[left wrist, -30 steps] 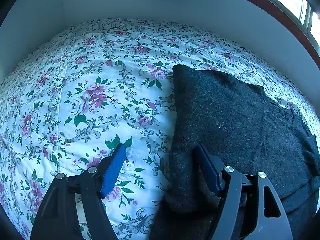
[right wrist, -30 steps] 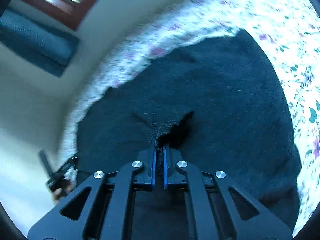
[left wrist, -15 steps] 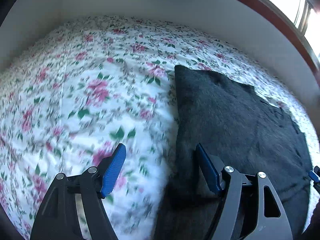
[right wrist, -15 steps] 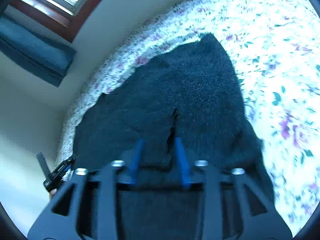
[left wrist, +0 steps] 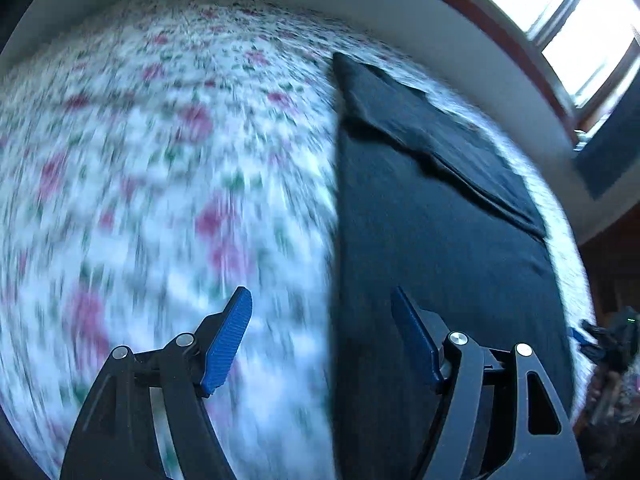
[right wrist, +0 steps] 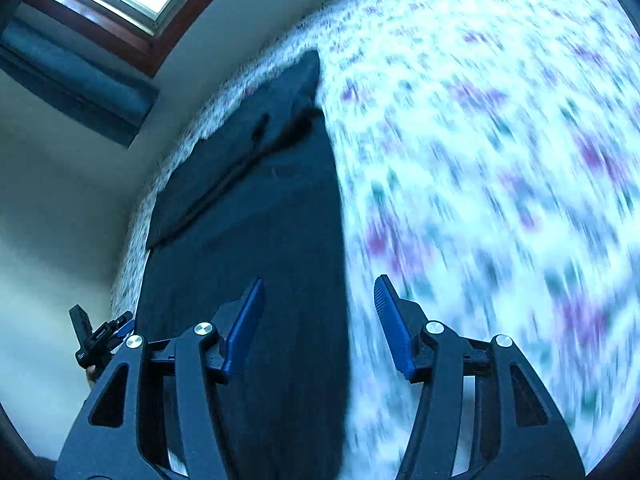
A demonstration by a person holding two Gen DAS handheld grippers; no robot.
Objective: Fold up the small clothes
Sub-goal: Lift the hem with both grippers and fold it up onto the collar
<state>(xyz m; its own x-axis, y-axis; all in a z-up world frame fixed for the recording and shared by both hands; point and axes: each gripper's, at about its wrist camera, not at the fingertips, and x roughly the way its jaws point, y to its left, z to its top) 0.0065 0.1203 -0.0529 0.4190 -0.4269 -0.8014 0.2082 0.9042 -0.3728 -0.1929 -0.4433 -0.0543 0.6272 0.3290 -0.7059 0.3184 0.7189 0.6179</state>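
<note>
A dark grey knitted garment (left wrist: 432, 240) lies flat on the floral bed cover (left wrist: 160, 168), with a folded layer on its far part. It also shows in the right wrist view (right wrist: 256, 216). My left gripper (left wrist: 322, 336) is open and empty above the garment's left edge. My right gripper (right wrist: 320, 320) is open and empty above the garment's right edge. Both views are blurred by motion.
The bed runs along a white wall (left wrist: 440, 20) under a wood-framed window (left wrist: 568, 32). A blue blind (right wrist: 76, 84) hangs by the window. The right gripper shows at the left wrist view's right edge (left wrist: 608, 340), and the left gripper at the right wrist view's left edge (right wrist: 96, 340).
My right gripper has opened and let go of the garment fold, which now lies flat. Both grippers have pulled back, so the garment looks smaller and farther.
</note>
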